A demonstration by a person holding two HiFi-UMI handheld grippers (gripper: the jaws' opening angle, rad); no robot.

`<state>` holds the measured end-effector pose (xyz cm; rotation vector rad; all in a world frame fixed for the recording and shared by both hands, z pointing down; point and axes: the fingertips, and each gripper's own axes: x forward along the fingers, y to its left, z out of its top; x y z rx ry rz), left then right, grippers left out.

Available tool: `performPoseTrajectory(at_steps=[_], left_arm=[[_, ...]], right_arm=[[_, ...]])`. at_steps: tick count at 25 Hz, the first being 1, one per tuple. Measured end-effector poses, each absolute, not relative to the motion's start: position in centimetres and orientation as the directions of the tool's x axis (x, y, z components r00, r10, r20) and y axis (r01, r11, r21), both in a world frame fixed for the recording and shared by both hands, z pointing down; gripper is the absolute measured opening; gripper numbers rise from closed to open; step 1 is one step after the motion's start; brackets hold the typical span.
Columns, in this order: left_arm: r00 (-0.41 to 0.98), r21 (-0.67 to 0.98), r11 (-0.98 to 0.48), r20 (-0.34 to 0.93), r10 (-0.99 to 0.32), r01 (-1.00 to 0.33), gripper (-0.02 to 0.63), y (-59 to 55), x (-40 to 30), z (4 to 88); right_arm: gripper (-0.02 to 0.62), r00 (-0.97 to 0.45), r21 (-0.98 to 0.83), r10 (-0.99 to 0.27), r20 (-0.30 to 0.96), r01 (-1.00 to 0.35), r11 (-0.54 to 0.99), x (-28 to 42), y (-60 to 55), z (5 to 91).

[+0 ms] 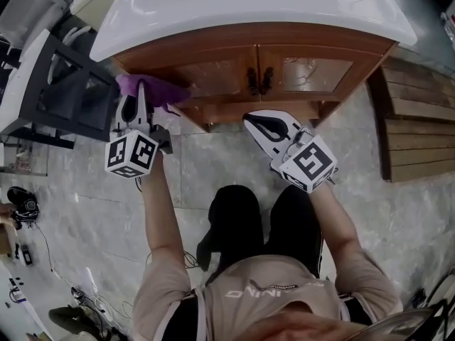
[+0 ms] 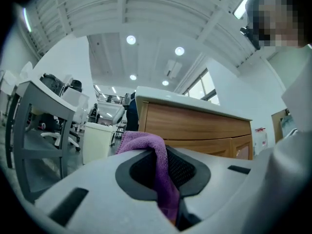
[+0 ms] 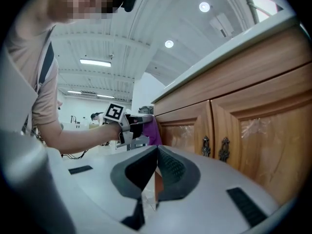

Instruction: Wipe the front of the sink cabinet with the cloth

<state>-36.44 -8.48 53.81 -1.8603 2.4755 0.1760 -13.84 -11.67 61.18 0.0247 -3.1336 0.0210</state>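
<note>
A pale marbled tile floor [image 1: 213,169] fills the middle of the head view, and along the upper edge stands the wooden sink cabinet [image 1: 234,66] under a white basin top [image 1: 249,6]. Two panelled doors meet at the centre of its front, where a pair of dark metal handles [image 1: 259,80] hang side by side. At the right of the frame is a run of wooden slats [image 1: 416,119]; at the upper left, a dark open-framed stand [image 1: 67,94].

The left gripper [image 1: 140,96] reaches up to the cabinet's left corner. Its jaws are clamped on the purple cloth [image 2: 156,155] — the left gripper view shows the fabric pinched between the dark pads and folding forward over the tips. In the head view the cloth lies bunched against the front of the cabinet at its upper left, just under the rim of the top.

The right gripper [image 3: 157,167] sits lower and further right, just below the doors and clear of the wood. Its jaws are closed together with nothing between them — the pads meet at the tips. Beyond them, in the right gripper view, the cabinet's doors and handles stand at the right of the frame, with the cloth at the far corner.
</note>
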Motion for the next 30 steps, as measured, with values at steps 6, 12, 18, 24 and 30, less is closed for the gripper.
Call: performPoseTrajectory(at_steps=[6, 12, 18, 24, 30], left_arm=[[-0.277, 0.032, 0.275, -0.083, -0.957, -0.961, 0.037, -10.7, -37.3, 53.1], [-0.276, 0.005, 0.277, -0.103, -0.956, -0.961, 0.037, -11.4, -35.3, 52.8], [-0.199, 0.041, 0.195, -0.141, -0.970, -0.980, 0.037, -13.6, -31.1, 52.7], [-0.082, 0.046, 0.076, -0.163, -0.983, -0.996, 0.037, -16.7, -25.1, 52.6], [0.001, 0.057, -0.012, -0.181, -0.984, -0.998, 0.037, -18.7, -21.0, 51.9]], right_arm=[[0.012, -0.998, -0.036, -0.064, -0.008, -0.063, 0.997, -11.7, -12.5, 61.5], [0.012, -0.992, -0.044, -0.125, -0.016, -0.124, 0.991, -9.9, -13.6, 62.1], [0.012, -0.985, -0.074, -0.174, -0.017, -0.172, 0.982, -8.7, -14.5, 63.0], [0.012, -0.977, -0.060, -0.215, -0.010, -0.214, 0.975, -6.6, -15.1, 63.4], [0.012, -0.960, -0.074, -0.280, 0.000, -0.279, 0.957, -3.6, -16.7, 64.0]])
